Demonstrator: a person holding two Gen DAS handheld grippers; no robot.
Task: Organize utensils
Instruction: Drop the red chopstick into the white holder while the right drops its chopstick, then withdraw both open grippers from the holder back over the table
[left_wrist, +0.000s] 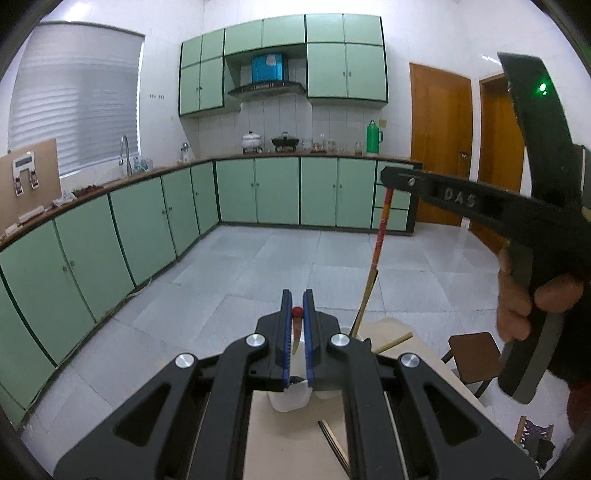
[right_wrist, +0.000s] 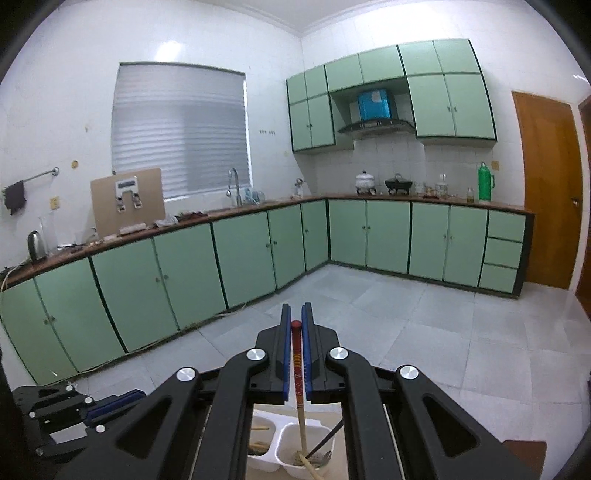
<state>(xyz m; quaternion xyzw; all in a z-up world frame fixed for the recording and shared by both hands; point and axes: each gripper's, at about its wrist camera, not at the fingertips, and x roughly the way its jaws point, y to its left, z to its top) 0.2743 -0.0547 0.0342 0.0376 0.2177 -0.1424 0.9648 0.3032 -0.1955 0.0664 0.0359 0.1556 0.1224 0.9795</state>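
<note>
My left gripper (left_wrist: 297, 295) is shut on a thin red-tipped utensil (left_wrist: 296, 314) that hangs down over a white holder (left_wrist: 291, 404) on the table. My right gripper (right_wrist: 296, 308) is shut on a red-and-wood chopstick (right_wrist: 297, 365). The chopstick's lower end reaches into the right compartment of the white two-part holder (right_wrist: 282, 434), beside a dark chopstick (right_wrist: 327, 441). In the left wrist view the right gripper (left_wrist: 386, 177) is up on the right, held by a hand (left_wrist: 517, 306), with the chopstick (left_wrist: 380, 236) hanging from it.
A beige table (left_wrist: 280, 443) carries loose chopsticks (left_wrist: 332, 439) and a wooden stick (left_wrist: 395, 341). A brown stool (left_wrist: 472, 354) stands to the right. Green cabinets (right_wrist: 184, 273) line the far walls beyond a tiled floor (right_wrist: 424, 332). The left gripper's body (right_wrist: 74, 413) is at lower left.
</note>
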